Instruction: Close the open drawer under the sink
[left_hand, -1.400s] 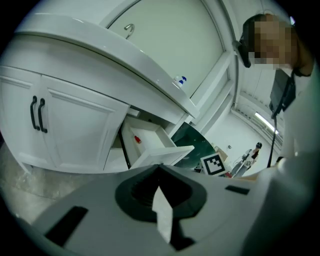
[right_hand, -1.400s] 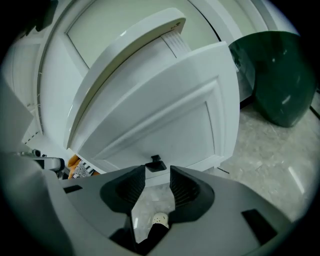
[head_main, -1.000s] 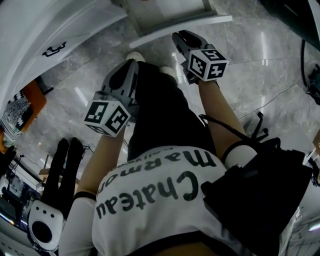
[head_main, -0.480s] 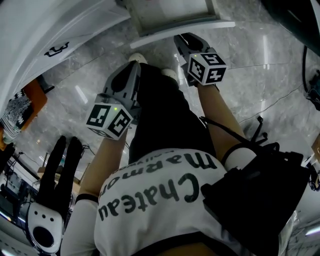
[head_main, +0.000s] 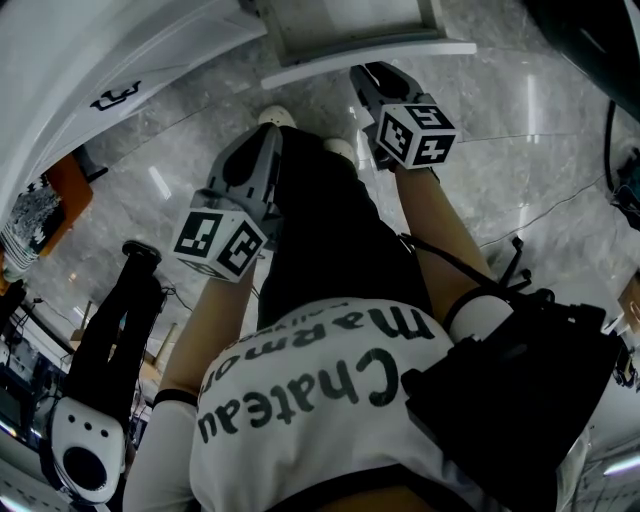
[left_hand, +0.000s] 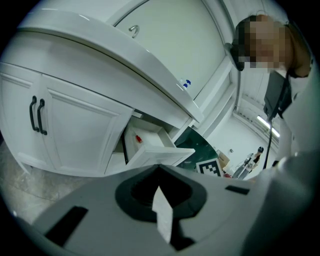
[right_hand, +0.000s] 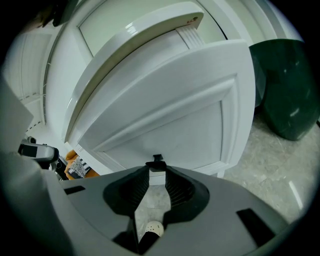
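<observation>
While jaws of the left gripper (left_hand: 159, 171) were together, those of the right gripper (right_hand: 157, 173) stood apart, empty, just before the open drawer (right_hand: 175, 115).

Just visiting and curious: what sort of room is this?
Probably a bathroom or kitchen: a white vanity cabinet under a counter, its open drawer, and a marble-look floor.

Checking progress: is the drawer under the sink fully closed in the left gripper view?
No, the drawer juts out of the white cabinet, its inside open to view.
</observation>
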